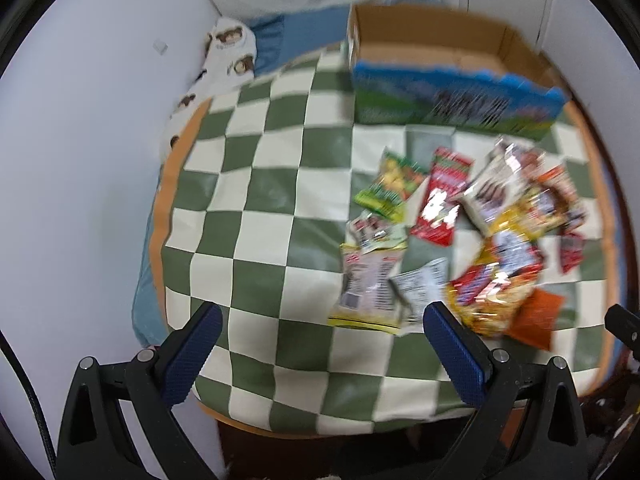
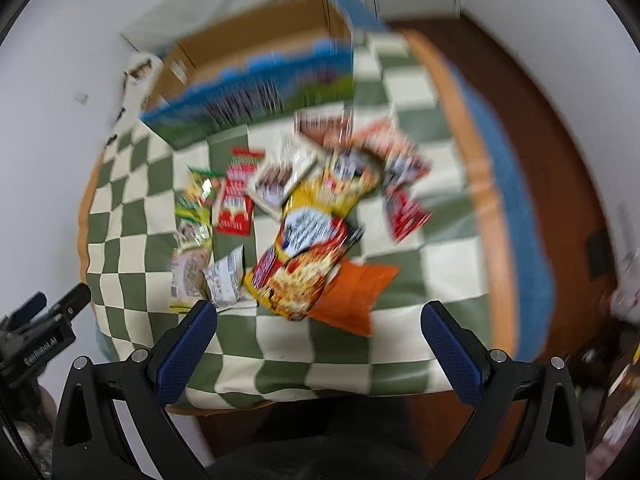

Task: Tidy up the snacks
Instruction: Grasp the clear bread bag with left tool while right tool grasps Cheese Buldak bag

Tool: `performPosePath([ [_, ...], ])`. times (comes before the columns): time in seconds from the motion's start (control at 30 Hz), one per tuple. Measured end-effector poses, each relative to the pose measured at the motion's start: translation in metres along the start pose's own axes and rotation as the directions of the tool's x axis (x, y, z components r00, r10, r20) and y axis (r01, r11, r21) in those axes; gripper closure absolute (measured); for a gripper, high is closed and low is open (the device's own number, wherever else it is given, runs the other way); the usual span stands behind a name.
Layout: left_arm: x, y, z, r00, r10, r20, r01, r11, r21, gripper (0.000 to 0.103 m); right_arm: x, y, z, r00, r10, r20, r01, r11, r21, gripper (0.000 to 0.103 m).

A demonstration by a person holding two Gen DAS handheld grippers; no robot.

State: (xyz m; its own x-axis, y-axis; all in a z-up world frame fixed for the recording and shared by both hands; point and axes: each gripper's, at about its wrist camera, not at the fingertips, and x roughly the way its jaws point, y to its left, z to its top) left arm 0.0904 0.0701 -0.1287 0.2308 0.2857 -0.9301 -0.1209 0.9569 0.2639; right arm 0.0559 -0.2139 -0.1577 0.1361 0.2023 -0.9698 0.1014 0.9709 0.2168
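Observation:
A pile of snack packets (image 1: pixel 480 232) lies on the green-and-white checked cloth (image 1: pixel 260 208); it also shows in the right wrist view (image 2: pixel 304 232). Among them are a red packet (image 1: pixel 440 196), a green packet (image 1: pixel 390 186), a white packet (image 1: pixel 370 288) and an orange packet (image 2: pixel 354 294). An open cardboard box (image 1: pixel 432 40) with a blue and green printed side stands behind the pile; it also shows in the right wrist view (image 2: pixel 248 52). My left gripper (image 1: pixel 324 344) is open and empty above the cloth's near edge. My right gripper (image 2: pixel 320 340) is open and empty just short of the pile. Both views are blurred.
The cloth covers a table with an orange rim (image 1: pixel 176 168). A white wall (image 1: pixel 80 160) is on the left. A patterned white fabric (image 1: pixel 228 52) and blue bedding (image 1: pixel 304 32) lie behind. A brown floor (image 2: pixel 540 128) is to the right. The left gripper shows in the right wrist view (image 2: pixel 44 320).

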Motion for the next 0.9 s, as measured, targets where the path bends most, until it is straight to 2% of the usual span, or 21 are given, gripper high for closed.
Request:
performPosePath([
  [0.13, 0.053, 0.002, 0.009, 0.997, 0.010, -0.075, -0.009, 1.000, 0.013, 0.000, 0.080, -0.008, 0.017, 0.991, 0.060, -0.121, -0.045, 0.992, 0.117, 0.000],
  [0.2, 0.079, 0.001, 0.012, 0.991, 0.013, -0.131, -0.010, 1.000, 0.017, 0.000, 0.113, -0.008, 0.020, 0.984, 0.066, -0.166, -0.037, 0.985, 0.171, 0.000],
  [0.3, 0.109, -0.002, 0.014, 0.984, -0.019, -0.175, 0.025, 0.999, 0.034, 0.000, 0.150, -0.007, 0.026, 0.976, 0.076, -0.206, -0.028, 0.974, 0.226, 0.000],
  [0.5, 0.172, -0.018, 0.017, 0.948, -0.094, -0.305, 0.115, 0.992, 0.051, 0.000, 0.199, 0.004, 0.031, 0.966, 0.030, -0.257, 0.038, 0.966, 0.255, 0.002],
  [0.53, 0.181, -0.020, 0.018, 0.940, -0.108, -0.323, 0.130, 0.990, 0.048, 0.000, 0.205, 0.007, 0.031, 0.963, 0.014, -0.270, 0.057, 0.966, 0.252, 0.004],
  [0.57, 0.190, -0.022, 0.018, 0.932, -0.123, -0.342, 0.146, 0.988, 0.041, 0.000, 0.212, 0.010, 0.032, 0.958, 0.004, -0.286, 0.070, 0.966, 0.249, 0.012],
  [0.67, 0.206, -0.025, 0.015, 0.914, -0.155, -0.375, 0.177, 0.984, 0.026, 0.000, 0.228, 0.017, 0.035, 0.949, -0.049, -0.312, 0.122, 0.969, 0.217, 0.015],
  [0.73, 0.214, -0.024, 0.013, 0.906, -0.171, -0.387, 0.189, 0.982, 0.010, 0.000, 0.231, 0.026, 0.035, 0.947, -0.081, -0.311, 0.128, 0.983, 0.134, 0.016],
  [0.8, 0.220, -0.020, 0.010, 0.896, -0.204, -0.395, 0.215, 0.976, -0.016, 0.000, 0.231, 0.044, 0.033, 0.941, -0.148, -0.304, 0.144, 0.989, -0.037, 0.018],
  [0.87, 0.227, -0.014, 0.007, 0.888, -0.235, -0.396, 0.238, 0.970, -0.043, 0.000, 0.231, 0.065, 0.030, 0.928, -0.246, -0.280, 0.179, 0.953, -0.245, 0.019],
  [0.9, 0.229, -0.012, 0.005, 0.885, -0.245, -0.395, 0.245, 0.968, -0.050, 0.000, 0.232, 0.079, 0.025, 0.915, -0.311, -0.255, 0.204, 0.905, -0.373, 0.019],
])
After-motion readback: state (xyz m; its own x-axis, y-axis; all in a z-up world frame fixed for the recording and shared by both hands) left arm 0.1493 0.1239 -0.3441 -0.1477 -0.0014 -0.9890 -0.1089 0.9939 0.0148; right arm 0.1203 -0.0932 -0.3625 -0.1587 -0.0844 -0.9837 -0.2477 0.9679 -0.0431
